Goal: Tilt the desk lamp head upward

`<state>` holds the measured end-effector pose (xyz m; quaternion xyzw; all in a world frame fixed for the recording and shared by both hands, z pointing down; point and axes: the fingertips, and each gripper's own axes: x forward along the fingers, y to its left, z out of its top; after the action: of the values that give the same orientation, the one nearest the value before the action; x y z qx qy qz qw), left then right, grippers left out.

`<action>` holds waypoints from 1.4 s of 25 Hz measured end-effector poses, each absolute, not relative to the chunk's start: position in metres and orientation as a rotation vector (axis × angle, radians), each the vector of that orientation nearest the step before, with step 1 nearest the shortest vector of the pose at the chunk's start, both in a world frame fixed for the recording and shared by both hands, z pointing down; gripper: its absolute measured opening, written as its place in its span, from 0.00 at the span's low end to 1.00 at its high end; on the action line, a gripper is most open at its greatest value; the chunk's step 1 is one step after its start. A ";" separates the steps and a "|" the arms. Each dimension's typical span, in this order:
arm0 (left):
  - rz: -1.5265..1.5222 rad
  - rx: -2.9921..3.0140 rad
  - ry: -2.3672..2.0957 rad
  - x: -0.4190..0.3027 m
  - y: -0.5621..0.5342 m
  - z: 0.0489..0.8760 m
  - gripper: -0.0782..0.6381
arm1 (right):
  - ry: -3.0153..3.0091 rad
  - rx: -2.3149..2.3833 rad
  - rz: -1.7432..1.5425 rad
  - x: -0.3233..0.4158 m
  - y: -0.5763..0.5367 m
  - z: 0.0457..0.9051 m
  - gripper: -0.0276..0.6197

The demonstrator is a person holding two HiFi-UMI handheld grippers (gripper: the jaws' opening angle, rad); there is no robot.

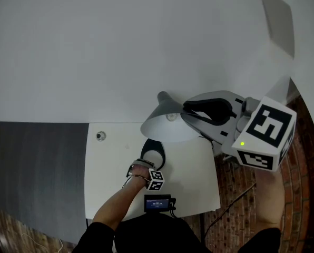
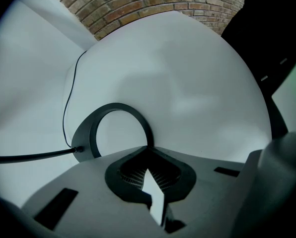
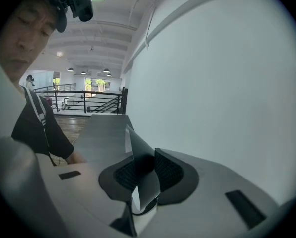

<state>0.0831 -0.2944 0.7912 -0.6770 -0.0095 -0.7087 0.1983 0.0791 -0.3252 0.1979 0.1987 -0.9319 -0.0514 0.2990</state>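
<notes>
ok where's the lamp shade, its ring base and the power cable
lamp shade (image 1: 165,111): head view, grey outer cone
ring base (image 2: 82,133): left gripper view, thick left side of the ring
power cable (image 2: 29,156): left gripper view, stretch left of the base

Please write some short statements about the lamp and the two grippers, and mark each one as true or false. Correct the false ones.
1. The rim of the lamp head is between the jaws of the right gripper. True.
2. The left gripper is wide open. False: its jaws are together, with nothing between them.
3. The lamp base is a dark ring with a cable attached. True.
4. The lamp stands on a wooden stool. False: it stands on the white desk.
</notes>
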 end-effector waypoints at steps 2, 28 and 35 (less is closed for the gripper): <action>-1.984 -1.885 -0.029 0.083 -0.295 0.791 0.10 | -2.476 0.526 -0.131 0.079 -0.326 0.197 0.14; -1.984 -1.870 -0.020 0.085 -0.290 0.794 0.10 | -2.476 0.484 -0.046 0.079 -0.324 0.197 0.16; -1.986 -1.859 -0.022 0.083 -0.292 0.793 0.10 | -2.491 0.484 -0.058 0.079 -0.324 0.196 0.16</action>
<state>0.0834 -0.2919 0.7931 -0.6683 -0.0080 -0.7138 0.2092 0.0788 -0.3243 0.1964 0.1822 -0.9371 -0.0219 0.2970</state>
